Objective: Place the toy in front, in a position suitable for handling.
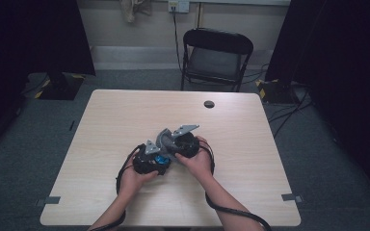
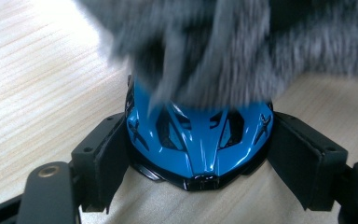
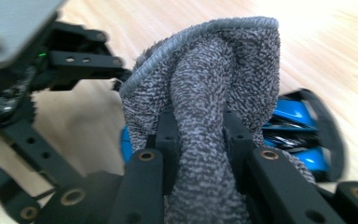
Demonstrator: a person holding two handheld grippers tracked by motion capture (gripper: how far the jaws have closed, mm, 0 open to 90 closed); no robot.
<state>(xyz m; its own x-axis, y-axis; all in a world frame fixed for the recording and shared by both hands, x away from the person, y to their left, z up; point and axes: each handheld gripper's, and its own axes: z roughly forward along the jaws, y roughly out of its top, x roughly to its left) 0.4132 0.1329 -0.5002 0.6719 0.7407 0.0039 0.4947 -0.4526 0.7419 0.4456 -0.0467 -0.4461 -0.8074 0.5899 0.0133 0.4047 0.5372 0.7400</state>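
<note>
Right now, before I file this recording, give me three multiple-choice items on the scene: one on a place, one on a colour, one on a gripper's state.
1. Where does the toy car sit?
A. on the folding chair
B. on the table between the left gripper's jaws
C. on the floor

2. What colour is the car's body?
A. red
B. yellow
C. blue

3. What is the right gripper doing?
A. pinching a grey cloth
B. standing open with nothing in it
C. holding the car by its roof

Answers: 1 B, the left gripper view shows the car on the wooden table with the left gripper pads against its sides. 2 C, its glossy bodywork is blue with black trim. 3 A, the right gripper view shows the cloth bunched between its closed jaws.
</note>
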